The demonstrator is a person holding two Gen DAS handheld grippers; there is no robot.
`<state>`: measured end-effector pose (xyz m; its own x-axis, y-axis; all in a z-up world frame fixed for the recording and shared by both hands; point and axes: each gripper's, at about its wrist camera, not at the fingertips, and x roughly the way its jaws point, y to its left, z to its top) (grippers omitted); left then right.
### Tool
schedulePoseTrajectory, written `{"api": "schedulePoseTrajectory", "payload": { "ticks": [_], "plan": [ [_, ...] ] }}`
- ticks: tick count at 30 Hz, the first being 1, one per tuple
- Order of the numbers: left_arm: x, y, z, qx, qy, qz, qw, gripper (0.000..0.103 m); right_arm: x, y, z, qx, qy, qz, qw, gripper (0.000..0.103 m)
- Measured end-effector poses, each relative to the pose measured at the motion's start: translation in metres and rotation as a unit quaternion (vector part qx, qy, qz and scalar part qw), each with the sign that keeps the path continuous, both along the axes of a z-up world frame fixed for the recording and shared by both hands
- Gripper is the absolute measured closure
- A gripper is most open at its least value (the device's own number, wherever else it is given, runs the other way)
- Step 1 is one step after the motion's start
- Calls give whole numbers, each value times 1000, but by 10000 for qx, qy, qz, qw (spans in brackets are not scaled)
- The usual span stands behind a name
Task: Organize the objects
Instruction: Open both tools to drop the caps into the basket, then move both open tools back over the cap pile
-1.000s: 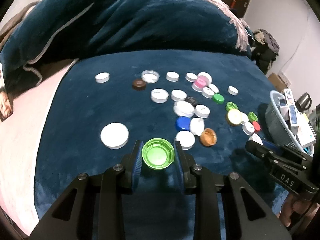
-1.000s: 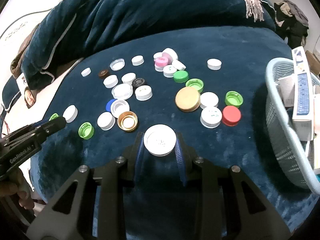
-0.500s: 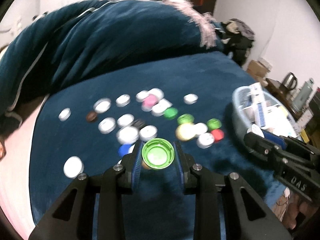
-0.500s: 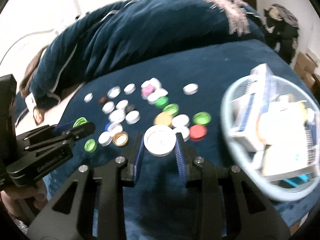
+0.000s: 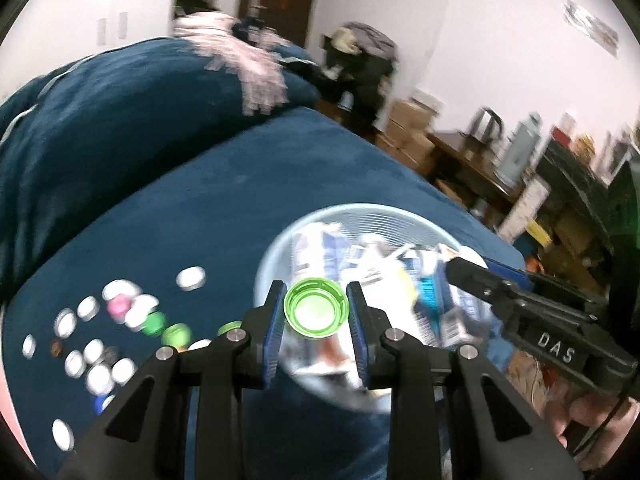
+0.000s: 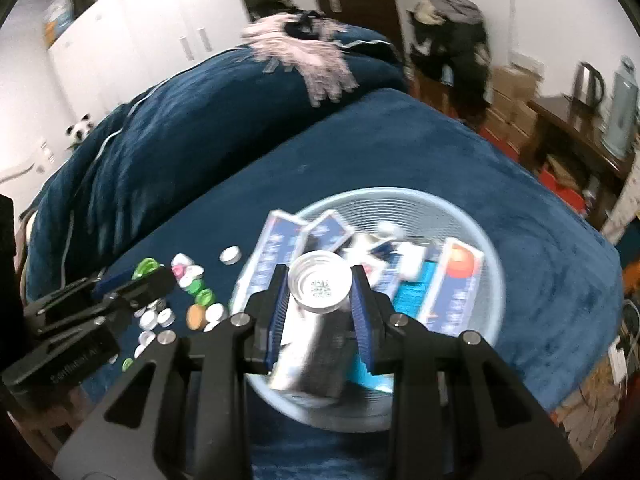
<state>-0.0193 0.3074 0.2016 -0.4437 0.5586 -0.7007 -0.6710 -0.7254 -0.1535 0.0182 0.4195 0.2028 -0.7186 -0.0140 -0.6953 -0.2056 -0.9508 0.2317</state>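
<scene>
My left gripper (image 5: 316, 312) is shut on a green bottle cap (image 5: 315, 311), its hollow side facing the camera, held above the left part of a pale blue round basket (image 5: 376, 216). My right gripper (image 6: 320, 287) is shut on a white cap (image 6: 320, 286) with a printed code, held over the same basket (image 6: 404, 196). The basket holds several blue and white boxes. Several loose caps (image 5: 120, 320) in white, green and pink lie on the blue blanket to the left of the basket. The right gripper (image 5: 520, 304) also shows in the left wrist view, and the left gripper (image 6: 100, 300) in the right wrist view.
The blue blanket (image 6: 400, 148) covers a bed, with a heaped blue quilt (image 6: 180, 112) and a pink fringed cloth (image 6: 312, 56) behind. Right of the bed stand cardboard boxes (image 5: 408, 128), a wooden table with a kettle (image 6: 588, 84), and a pile of dark clothes (image 6: 452, 32).
Both grippers rose and swung right from over the scattered caps to above the basket, each keeping its cap. The caps now lie at the lower left and the basket sits at centre.
</scene>
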Motion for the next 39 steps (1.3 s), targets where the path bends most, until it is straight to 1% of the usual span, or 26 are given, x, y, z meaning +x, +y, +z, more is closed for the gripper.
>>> {"api": "schedulePoseTrajectory", "payload": {
  "ticks": [2,3,4,5,7,8,9,10,11,13,17,20,23,27,29,31,34,37,39],
  "plan": [
    [1,26,1,-160,74,-149,9997,72,1,13,-1,-59,-55,-173,9998,72],
    [-2,37,1,-210,36,-192,9996,72,1,17,-3,-115,-88,-243,9996,72],
    [-3,44,1,-223,13,-206,9995,71,1,22,-3,-181,-103,-293,9994,70],
    [-6,53,0,-256,-22,-220,9994,66,1,26,-5,-281,-124,-322,9990,70],
    [-12,57,-4,-395,-116,-93,9991,36,0,36,-10,-579,-194,-296,9977,71],
    [-16,53,-6,-436,-181,4,9989,30,1,38,-12,-587,-247,-373,9973,65],
    [-18,43,-6,-333,-267,152,9990,17,4,41,-11,-537,-236,-455,9972,59],
    [-20,33,-6,-223,-309,235,9990,4,9,42,-9,-466,-133,-536,9974,41],
    [-20,22,-4,-114,-312,375,9987,0,17,42,-5,-414,44,-612,9973,22],
    [-17,-4,1,-43,-122,750,9971,1,25,39,0,-416,307,-664,9965,5],
    [-8,-51,5,-84,87,1266,9919,1,27,11,11,-166,543,-478,9972,4],
    [-2,-86,-4,-171,147,1599,9869,0,19,-19,20,114,679,-173,9975,4],
    [-4,-120,-23,-353,5,1916,9808,1,9,-61,27,332,700,441,9960,3],
    [-4,-161,-45,-429,-202,2158,9753,1,0,-113,24,532,569,1235,9893,3],
    [-4,-180,-57,-477,-291,2260,9725,1,-2,-129,19,591,499,1447,9864,3],
    [-5,-201,-73,-501,-462,2377,9689,1,-9,-148,10,597,349,1700,9830,3],
    [-8,-234,-96,-513,-756,2639,9602,1,-14,-172,-7,647,114,1999,9776,3],
    [-8,-264,-117,-619,-951,2933,9493,1,-20,-197,-26,671,-136,2287,9711,3],
    [-9,-280,-130,-699,-1054,3083,9429,1,-27,-212,-46,657,-474,2461,9659,3]
  ]
}}
